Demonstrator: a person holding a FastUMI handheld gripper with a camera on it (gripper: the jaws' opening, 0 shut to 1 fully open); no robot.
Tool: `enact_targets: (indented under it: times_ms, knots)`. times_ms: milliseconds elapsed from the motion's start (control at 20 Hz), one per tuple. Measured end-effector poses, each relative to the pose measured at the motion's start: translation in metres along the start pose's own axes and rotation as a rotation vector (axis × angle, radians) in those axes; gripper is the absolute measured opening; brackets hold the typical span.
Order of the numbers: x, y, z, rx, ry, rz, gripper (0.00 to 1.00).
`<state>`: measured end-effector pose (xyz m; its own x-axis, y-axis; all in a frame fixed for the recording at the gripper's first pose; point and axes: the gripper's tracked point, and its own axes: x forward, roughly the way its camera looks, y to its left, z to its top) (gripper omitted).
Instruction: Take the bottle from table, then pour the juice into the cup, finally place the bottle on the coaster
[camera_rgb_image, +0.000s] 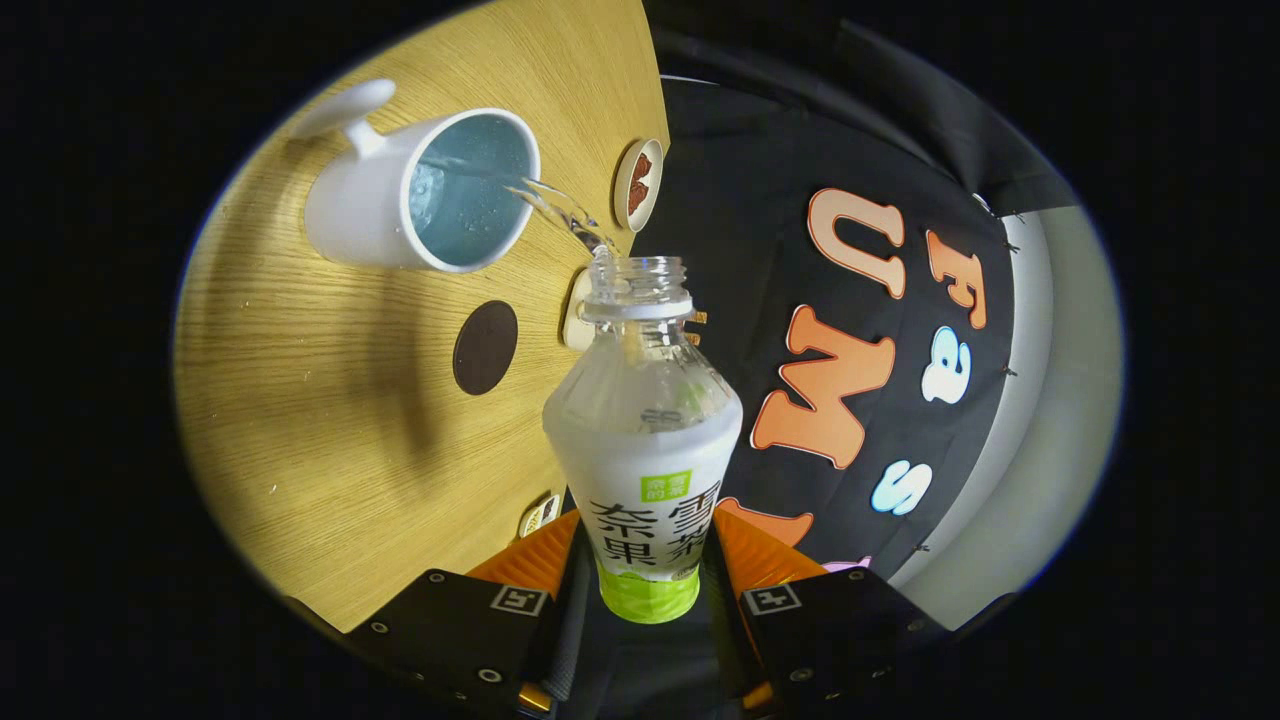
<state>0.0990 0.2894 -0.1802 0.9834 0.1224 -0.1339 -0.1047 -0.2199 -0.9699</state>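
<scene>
Now, gripper view. Bottle (645, 440) sits between the jaws of the gripper (648, 585), its base at the fingers and its open neck pointing away beyond them. Cap is off. A clear stream (555, 205) leaves the bottle's mouth and arcs into the cup (420, 195), which stands on the table (330, 400) beyond the fingers and off to the left, with its opening turned toward the camera and liquid and bubbles inside. The cup's handle points away from the bottle.

Jaws: closed in on the bottle's lower body, one finger pressing each side of the label, spread just as wide as the bottle.

Dark round coaster (485, 347) lies flat on the table, nearer the jaws than the cup, left of the bottle's neck and bare on top. A small dish (638, 184) with something brown in it rests near the table's far edge, beyond the bottle's mouth.

Hard to make out: a pale object (577, 312) sits mostly hidden behind the bottle's neck, and a small item (540, 515) at the table edge, just left of the fingers, is too small to identify. The bottle's bottom edge is hidden between the fingers.
</scene>
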Motion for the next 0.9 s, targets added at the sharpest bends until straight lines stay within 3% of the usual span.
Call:
enact_targets:
  times_ms: [900]
  knots:
    - [-0.001, -0.011, -0.003, -0.071, -0.009, 0.010, 0.56]
